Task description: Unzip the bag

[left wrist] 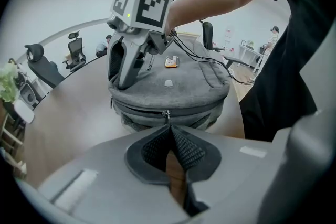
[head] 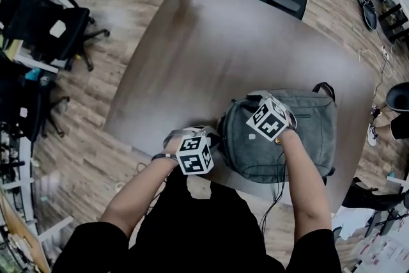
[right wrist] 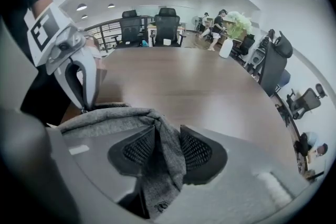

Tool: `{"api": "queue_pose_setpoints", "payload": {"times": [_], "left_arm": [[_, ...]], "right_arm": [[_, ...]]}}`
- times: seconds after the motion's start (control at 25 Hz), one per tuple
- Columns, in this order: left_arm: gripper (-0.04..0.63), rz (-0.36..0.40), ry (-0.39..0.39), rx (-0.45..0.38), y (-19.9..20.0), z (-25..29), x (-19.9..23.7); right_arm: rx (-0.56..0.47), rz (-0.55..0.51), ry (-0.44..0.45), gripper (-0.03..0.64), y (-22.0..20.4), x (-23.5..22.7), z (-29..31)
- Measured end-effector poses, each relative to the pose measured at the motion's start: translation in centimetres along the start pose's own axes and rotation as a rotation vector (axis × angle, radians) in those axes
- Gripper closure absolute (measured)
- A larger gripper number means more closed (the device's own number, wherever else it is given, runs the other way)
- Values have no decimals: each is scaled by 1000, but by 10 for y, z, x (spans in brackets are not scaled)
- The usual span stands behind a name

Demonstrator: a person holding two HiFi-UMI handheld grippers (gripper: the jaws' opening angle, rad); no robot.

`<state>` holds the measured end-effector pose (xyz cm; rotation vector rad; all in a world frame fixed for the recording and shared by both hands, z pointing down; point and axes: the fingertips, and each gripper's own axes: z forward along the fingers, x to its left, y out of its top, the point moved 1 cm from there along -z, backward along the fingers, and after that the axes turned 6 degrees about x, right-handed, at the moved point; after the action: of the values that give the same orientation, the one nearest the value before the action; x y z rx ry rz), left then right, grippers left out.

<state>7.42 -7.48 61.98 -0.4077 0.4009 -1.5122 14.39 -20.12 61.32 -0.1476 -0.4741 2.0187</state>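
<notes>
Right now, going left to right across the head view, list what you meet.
Black office chair → left gripper, shut on the zipper pull → gray bag. The right gripper, gripping the bag's fabric, overlaps the bag, so it is left out.

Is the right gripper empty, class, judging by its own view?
No: a fold of the grey bag is pinched between the pads of the right gripper.
</notes>
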Motion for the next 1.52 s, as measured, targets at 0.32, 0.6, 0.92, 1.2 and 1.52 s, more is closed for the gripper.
{"api": "queue_pose_setpoints", "payload": {"times": [0.32,0.6,0.92,1.2,1.52], "left_arm": [[575,-26,11,-5,1,0,-14],[573,-63,-15,-25,5,6,-36],[572,-138,-10,-69,3,4,-32],[574,-179,-6,-93,4,5,-29],[572,-161,-23,-101,17,10,-39]], "right_arm": [[-3,202,-65,463,1,-35,6],[1,357,-119,465,1,-66,8],[-35,440,-152,465,1,-80,10],[-55,491,-172,465,0,-91,14],[-65,601,-228,466,-6,-109,14]]}}
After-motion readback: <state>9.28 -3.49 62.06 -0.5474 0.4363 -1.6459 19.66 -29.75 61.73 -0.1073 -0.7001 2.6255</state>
